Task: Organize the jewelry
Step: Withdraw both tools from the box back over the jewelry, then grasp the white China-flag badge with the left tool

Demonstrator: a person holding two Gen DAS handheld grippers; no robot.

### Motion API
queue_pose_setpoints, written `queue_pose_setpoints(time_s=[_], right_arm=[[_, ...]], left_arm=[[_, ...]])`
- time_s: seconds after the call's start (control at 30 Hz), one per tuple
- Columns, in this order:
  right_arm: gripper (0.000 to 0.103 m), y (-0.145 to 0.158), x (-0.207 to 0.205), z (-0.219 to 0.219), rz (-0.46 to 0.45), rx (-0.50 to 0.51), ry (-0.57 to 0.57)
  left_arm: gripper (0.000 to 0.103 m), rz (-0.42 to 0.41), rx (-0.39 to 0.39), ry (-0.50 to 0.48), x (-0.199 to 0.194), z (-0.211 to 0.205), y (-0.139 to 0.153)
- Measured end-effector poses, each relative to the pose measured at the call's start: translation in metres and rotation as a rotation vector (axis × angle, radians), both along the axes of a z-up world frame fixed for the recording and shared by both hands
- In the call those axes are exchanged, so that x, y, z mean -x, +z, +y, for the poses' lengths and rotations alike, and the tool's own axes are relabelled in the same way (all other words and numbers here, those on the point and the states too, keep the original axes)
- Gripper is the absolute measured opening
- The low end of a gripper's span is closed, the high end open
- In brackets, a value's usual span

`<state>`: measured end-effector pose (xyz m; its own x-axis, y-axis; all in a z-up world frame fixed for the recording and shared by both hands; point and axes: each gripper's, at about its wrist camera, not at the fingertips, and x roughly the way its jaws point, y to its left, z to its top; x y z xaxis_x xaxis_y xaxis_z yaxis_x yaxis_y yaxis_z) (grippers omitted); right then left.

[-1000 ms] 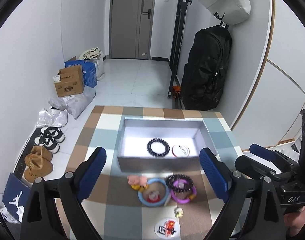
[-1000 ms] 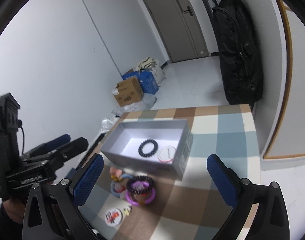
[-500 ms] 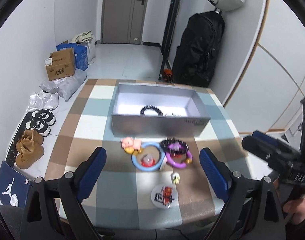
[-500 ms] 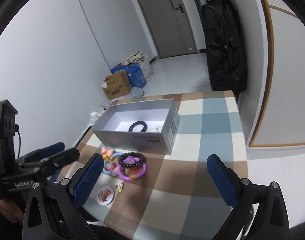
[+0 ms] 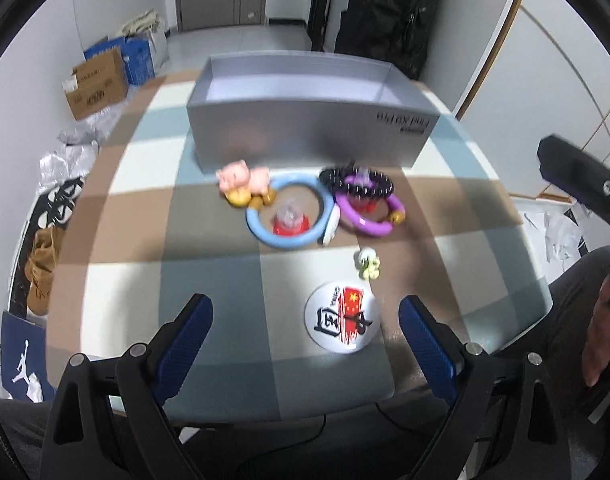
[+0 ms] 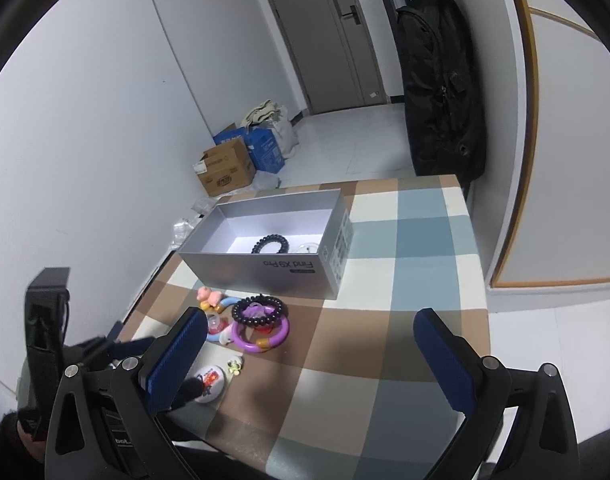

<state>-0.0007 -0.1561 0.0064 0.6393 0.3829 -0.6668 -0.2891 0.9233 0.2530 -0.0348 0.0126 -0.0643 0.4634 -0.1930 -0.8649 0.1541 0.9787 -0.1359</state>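
Both claws hanging wide open and empty over the table's near edge.

Left wrist view: the left gripper (image 5: 305, 330) is hovering above the round badge (image 5: 342, 319), with the blue ring (image 5: 289, 216) and purple ring (image 5: 369, 210) tangled together, so one could drag the other. Right wrist view: the right gripper (image 6: 311, 350) is gaping, and the dark bead bracelet (image 6: 259, 311) is lying on the purple ring before the grey box (image 6: 265, 268); a grab risks snagging both.

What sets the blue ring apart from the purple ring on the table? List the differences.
The blue ring is a closed circle; the purple ring appears to have a gap with an orange tip. A black bead bracelet lies on the purple ring; the blue ring carries none. The blue ring encircles a red-based trinket. Both lie flat before the grey box.
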Motion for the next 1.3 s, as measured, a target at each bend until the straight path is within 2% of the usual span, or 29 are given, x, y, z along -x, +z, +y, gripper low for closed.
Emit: queue_pose_setpoints(time_s=[0.3,0.37,0.5,0.57,0.6,0.7,0.73,0.8,1.2,1.3], right_arm=[[0.103,-0.005,-0.002,0.006,0.016,0.035,-0.004],[0.103,-0.005,-0.003,0.005,0.021,0.037,-0.007],[0.103,-0.007,-0.003,0.003,0.039,0.039,-0.024],[0.103,-0.009,-0.005,0.002,0.052,0.039,-0.025],[0.103,-0.01,-0.005,0.002,0.058,0.041,-0.027],[0.103,-0.01,-0.006,0.003,0.061,0.043,-0.028],[0.103,-0.009,-0.006,0.003,0.06,0.045,-0.029],[0.103,-0.01,-0.005,0.004,0.064,0.047,-0.03],[0.103,-0.014,-0.005,0.003,0.094,0.058,-0.045],[0.102,-0.016,-0.005,0.003,0.114,0.04,-0.027]], left_arm=[[0.09,0.015,-0.044,-0.055,0.002,-0.012,-0.005],[0.084,0.026,-0.038,-0.072,0.0,-0.011,-0.006],[0.078,0.026,-0.028,-0.081,0.0,-0.008,-0.003],[0.069,0.025,-0.017,-0.079,0.0,-0.007,-0.002],[0.067,0.024,-0.017,-0.079,0.0,-0.007,-0.002],[0.055,0.013,-0.047,-0.087,0.001,-0.01,-0.002],[0.047,0.008,-0.063,-0.095,-0.001,-0.012,-0.002],[0.037,0.0,-0.087,-0.101,-0.003,-0.013,-0.002],[0.037,0.028,0.019,-0.055,-0.012,0.001,-0.001],[0.037,0.021,0.087,-0.034,-0.016,0.009,0.007]])
